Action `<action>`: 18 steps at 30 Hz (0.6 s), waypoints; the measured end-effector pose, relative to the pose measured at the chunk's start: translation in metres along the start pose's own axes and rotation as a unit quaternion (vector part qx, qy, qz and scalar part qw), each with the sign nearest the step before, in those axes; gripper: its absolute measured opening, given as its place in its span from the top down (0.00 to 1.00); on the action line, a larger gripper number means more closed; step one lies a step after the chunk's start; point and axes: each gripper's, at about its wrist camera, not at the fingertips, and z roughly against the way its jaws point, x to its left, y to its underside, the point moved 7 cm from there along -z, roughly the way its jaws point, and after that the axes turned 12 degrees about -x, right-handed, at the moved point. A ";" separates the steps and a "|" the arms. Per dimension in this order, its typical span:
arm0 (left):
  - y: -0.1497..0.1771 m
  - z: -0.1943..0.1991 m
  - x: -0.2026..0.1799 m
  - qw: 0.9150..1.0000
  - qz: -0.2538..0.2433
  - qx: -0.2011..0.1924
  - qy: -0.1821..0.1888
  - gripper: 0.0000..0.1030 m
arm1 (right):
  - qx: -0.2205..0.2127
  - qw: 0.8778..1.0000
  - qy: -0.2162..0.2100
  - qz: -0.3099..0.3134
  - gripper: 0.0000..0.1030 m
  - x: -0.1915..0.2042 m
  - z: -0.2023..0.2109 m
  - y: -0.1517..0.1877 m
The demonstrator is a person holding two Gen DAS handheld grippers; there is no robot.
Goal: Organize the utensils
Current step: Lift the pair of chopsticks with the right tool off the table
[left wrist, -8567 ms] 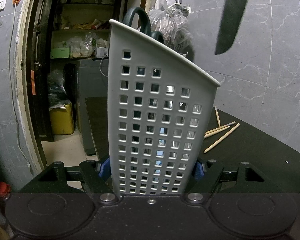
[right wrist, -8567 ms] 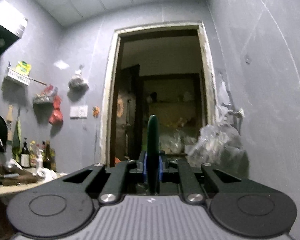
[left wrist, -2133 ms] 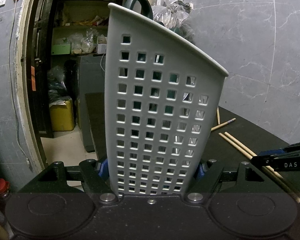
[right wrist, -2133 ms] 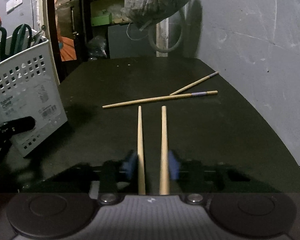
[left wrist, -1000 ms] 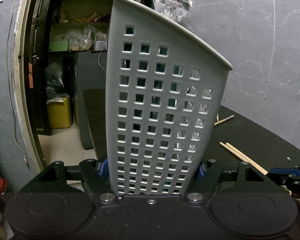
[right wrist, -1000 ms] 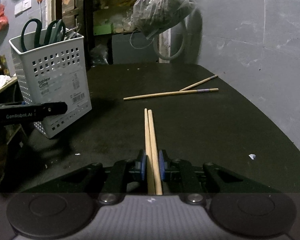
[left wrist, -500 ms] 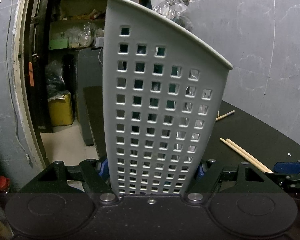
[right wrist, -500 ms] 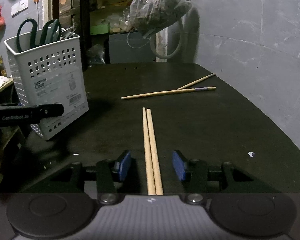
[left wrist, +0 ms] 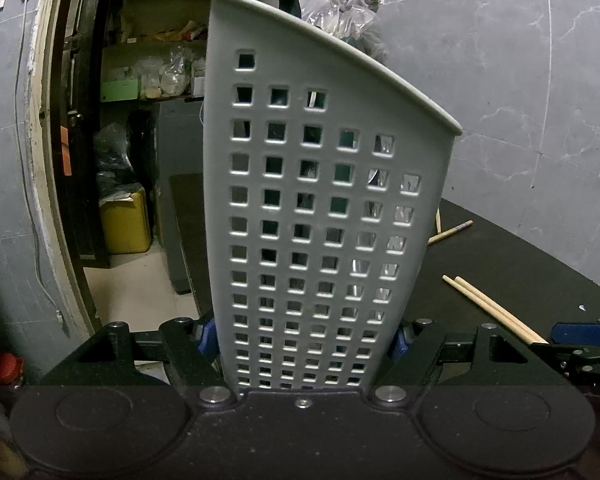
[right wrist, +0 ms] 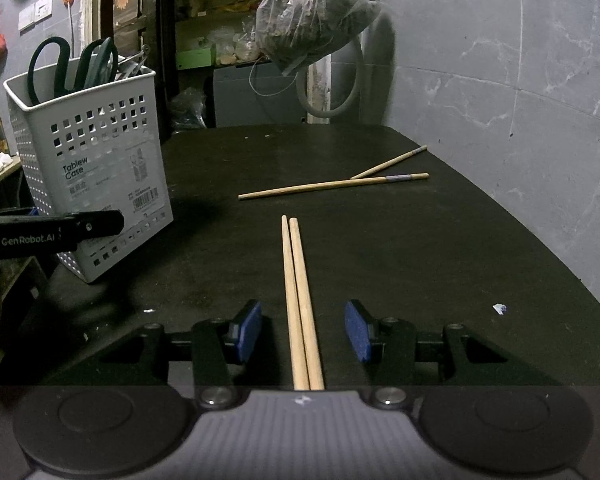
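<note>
Wooden chopsticks: a pair of pale chopsticks (right wrist: 298,300) lies side by side, touching, flat on the black table (right wrist: 420,280), running straight away from the right gripper's camera.
Change: half a second ago the right jaws were narrower around this pair, and a second ago they were clamped on it; now the blue pads stand wide of the wood, so the pair has been let go.
Meaning: by this reading the first grasp was given up, perhaps to regrip, and the pair is not yet on its way to the basket.
Right gripper (right wrist: 303,336): jaws wide open, holding nothing; one blue pad (right wrist: 249,330) sits left of the pair and the other sits right, each clearly apart from the wood.
Pair against the jaws: the chopsticks pass between the two pads, roughly centred, with their near ends running under the gripper body and their far tips pointing away down the table.
Left gripper (left wrist: 306,338): jaws closed against the lower sides of the white perforated basket (left wrist: 320,220), gripping it just as it did a second ago.
Basket: stands at the table's left edge, well apart from the pair; green-handled scissors (right wrist: 74,66) stick out of its top.
Other chopsticks: two more (right wrist: 340,182) lie crossed farther back on the table, beyond the pair's tips, untouched.
Left view: the same pair (left wrist: 488,308) shows right of the basket, leading to the right gripper at the frame's edge.
</note>
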 end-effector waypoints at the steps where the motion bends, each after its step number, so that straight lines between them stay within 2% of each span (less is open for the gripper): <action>1: 0.000 0.000 0.000 1.000 -0.001 0.000 0.001 0.26 | 0.000 1.000 0.000 0.000 0.50 0.000 0.000 0.000; 8: 0.001 0.001 -0.001 1.000 -0.003 0.001 -0.002 0.26 | 0.002 1.000 -0.004 -0.004 0.50 -0.002 -0.001 0.000; 13: 0.000 0.001 -0.002 1.000 -0.006 0.000 -0.007 0.26 | 0.021 0.999 -0.035 0.010 0.49 -0.002 -0.010 -0.007; 16: 0.001 0.001 -0.004 1.000 -0.006 0.000 -0.010 0.27 | 0.034 0.997 -0.061 0.025 0.58 -0.001 -0.022 -0.014; 18: 0.001 0.002 -0.005 1.000 -0.007 0.000 -0.010 0.27 | 0.042 0.996 -0.068 0.027 0.75 -0.001 -0.028 -0.018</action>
